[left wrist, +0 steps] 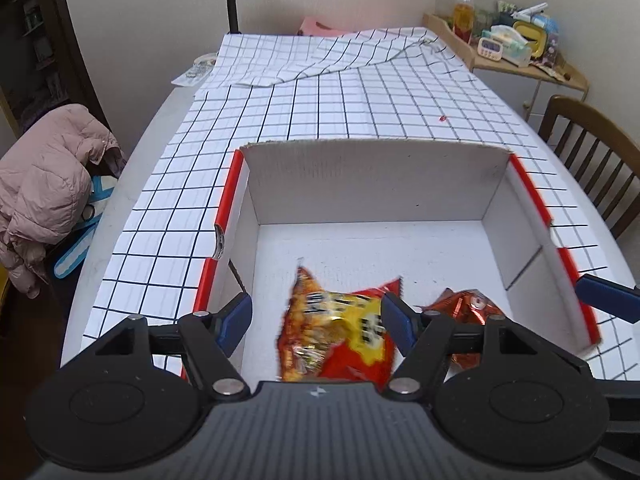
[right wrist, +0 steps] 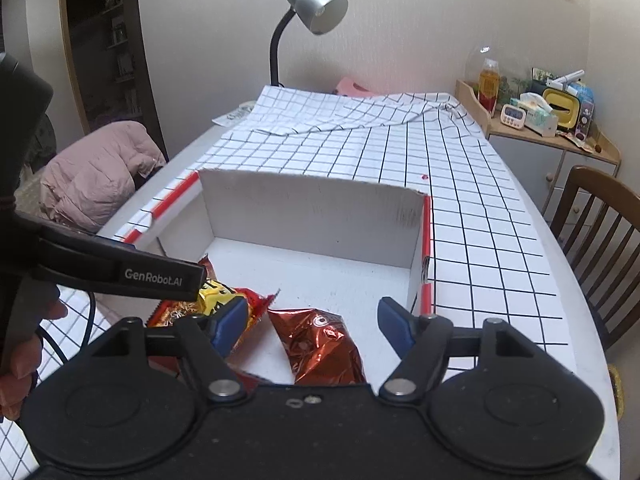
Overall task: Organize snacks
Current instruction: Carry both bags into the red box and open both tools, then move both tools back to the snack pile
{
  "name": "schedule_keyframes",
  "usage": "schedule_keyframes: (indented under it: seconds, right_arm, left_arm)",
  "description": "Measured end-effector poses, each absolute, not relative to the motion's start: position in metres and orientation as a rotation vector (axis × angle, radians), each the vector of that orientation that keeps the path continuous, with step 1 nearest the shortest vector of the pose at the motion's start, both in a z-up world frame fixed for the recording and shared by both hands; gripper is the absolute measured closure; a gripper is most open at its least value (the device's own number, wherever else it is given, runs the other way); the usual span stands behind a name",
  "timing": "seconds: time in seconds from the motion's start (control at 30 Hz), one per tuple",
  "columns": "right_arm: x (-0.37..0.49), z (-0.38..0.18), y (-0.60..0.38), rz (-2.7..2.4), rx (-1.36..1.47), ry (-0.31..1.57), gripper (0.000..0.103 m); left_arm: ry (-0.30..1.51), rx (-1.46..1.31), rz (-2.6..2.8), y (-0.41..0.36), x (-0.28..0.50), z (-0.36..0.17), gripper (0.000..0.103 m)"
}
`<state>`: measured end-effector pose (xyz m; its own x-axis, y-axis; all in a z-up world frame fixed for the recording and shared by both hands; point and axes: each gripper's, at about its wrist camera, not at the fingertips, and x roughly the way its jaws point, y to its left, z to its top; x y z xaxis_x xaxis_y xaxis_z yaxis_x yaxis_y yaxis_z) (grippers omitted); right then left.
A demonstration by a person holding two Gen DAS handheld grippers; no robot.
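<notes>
A white cardboard box (left wrist: 368, 188) with red edges sits open on the checked tablecloth. Inside lie an orange and yellow snack bag (left wrist: 340, 336) and a shiny red-brown foil bag (left wrist: 468, 304). My left gripper (left wrist: 316, 320) is open above the box's near end, the orange bag between its blue pads without contact. My right gripper (right wrist: 312, 320) is open over the foil bag (right wrist: 320, 344); the orange bag (right wrist: 224, 300) lies to its left, partly under the left gripper's finger (right wrist: 120, 268). The box's far wall (right wrist: 312, 216) stands upright.
A checked cloth (left wrist: 360, 92) covers the white table, folded at the far end. A desk lamp (right wrist: 312, 12) stands at the back. A wooden chair (right wrist: 600, 232) is on the right, a pink jacket (left wrist: 44, 196) on the left. A cluttered side shelf (right wrist: 552, 120) is at the back right.
</notes>
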<state>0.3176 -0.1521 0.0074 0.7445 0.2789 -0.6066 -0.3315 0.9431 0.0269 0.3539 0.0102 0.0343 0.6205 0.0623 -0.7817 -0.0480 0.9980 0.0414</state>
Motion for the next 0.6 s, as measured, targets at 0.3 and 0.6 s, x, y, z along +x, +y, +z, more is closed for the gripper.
schedule_keyframes:
  seconds: [0.3, 0.6]
  right_arm:
    - [0.282, 0.026, -0.158, 0.353, -0.087, 0.601, 0.020]
    - [0.247, 0.036, -0.166, 0.376, -0.078, 0.571, 0.010]
  left_arm:
    - [0.846, 0.010, 0.035, 0.006, 0.313, 0.058, 0.032]
    - [0.821, -0.016, 0.004, 0.008, 0.273, 0.071, 0.032]
